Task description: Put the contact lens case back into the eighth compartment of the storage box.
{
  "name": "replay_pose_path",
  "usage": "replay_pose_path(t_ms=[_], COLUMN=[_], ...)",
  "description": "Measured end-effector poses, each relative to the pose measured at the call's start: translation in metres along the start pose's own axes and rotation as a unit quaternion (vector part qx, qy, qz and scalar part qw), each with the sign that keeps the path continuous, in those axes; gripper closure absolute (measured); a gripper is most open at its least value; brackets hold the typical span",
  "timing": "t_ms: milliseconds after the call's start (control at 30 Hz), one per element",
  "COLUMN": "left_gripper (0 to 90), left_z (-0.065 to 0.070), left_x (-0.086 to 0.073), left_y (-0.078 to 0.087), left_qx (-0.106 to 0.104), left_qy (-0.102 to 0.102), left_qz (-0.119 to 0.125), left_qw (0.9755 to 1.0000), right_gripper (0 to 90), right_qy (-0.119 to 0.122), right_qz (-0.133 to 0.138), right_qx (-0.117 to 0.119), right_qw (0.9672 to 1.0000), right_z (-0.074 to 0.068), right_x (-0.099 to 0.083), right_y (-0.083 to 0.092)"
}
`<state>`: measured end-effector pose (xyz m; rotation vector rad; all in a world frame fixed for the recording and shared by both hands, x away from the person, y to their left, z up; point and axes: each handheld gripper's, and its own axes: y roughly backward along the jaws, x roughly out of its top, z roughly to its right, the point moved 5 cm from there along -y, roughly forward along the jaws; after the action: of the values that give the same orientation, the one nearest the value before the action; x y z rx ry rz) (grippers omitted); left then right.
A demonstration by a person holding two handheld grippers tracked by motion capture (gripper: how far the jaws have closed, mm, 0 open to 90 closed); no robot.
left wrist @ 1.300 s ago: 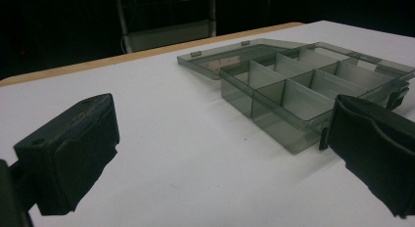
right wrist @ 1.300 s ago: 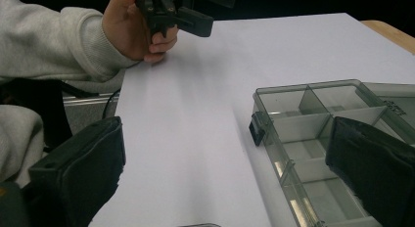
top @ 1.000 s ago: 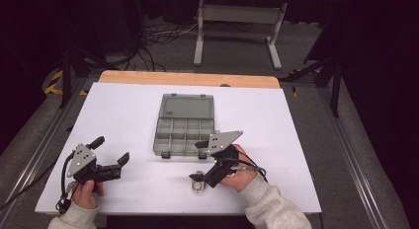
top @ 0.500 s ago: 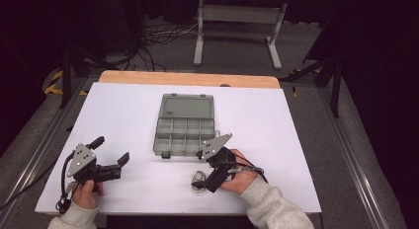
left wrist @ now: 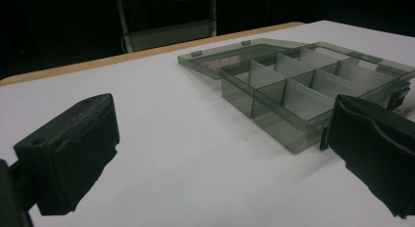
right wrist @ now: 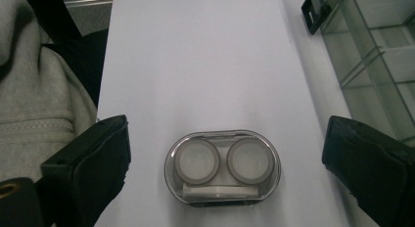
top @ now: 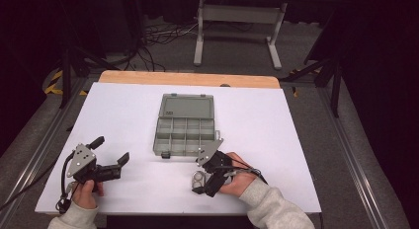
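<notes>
A small clear contact lens case (top: 198,178) (right wrist: 222,166) with two round wells lies on the white table near its front edge. My right gripper (top: 201,183) (right wrist: 226,139) points down at the case, which lies between the jaws. The jaws have just been closing but stand well apart from the case on both sides. A grey translucent organiser box (top: 185,126) (left wrist: 303,90) lies open mid-table, with its lid flat behind it and its compartments bare. My left gripper (top: 110,150) (left wrist: 225,148) rests at the front left, open, with nothing between its fingers, facing the box.
The white table sheet (top: 276,135) ends in a wooden strip (top: 188,79) at the far side. A grey sleeve (right wrist: 34,90) sits close beside the right gripper's left jaw. The box's front corner and latch (right wrist: 318,11) lie just beyond the lens case.
My right gripper has tipped down and come toward the table's front, from beside the box to over the lens case. The left gripper has stayed put.
</notes>
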<state>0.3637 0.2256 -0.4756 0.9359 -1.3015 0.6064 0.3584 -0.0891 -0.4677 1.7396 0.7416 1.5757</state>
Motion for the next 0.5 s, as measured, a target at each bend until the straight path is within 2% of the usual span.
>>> replay_pose_path(t_ms=[67,167,300,500], left_gripper=[0.2,0.2,0.2,0.2], left_z=[0.0,0.0,0.0,0.0], left_x=[0.0,0.0,0.0,0.0], left_y=[0.0,0.0,0.0,0.0], left_qx=[0.0,0.0,0.0,-0.002], left_qy=[0.0,0.0,0.0,-0.001], left_qz=[0.0,0.0,0.0,0.0], left_qw=[1.0,1.0,1.0,1.0], right_gripper=[5.1,5.4,6.2,8.1], right_qy=[0.002,0.001,0.002,0.001], right_qz=[-0.005,-0.028,-0.042,-0.058], right_qx=[-0.003,-0.011,-0.011,0.001], right_qw=[1.0,0.9996,0.9991,0.9983], right_z=[0.001,0.002,0.001,-0.002], right_x=[-0.001,-0.004,-0.007,-0.009], right_y=[-0.001,-0.006,-0.01,-0.013])
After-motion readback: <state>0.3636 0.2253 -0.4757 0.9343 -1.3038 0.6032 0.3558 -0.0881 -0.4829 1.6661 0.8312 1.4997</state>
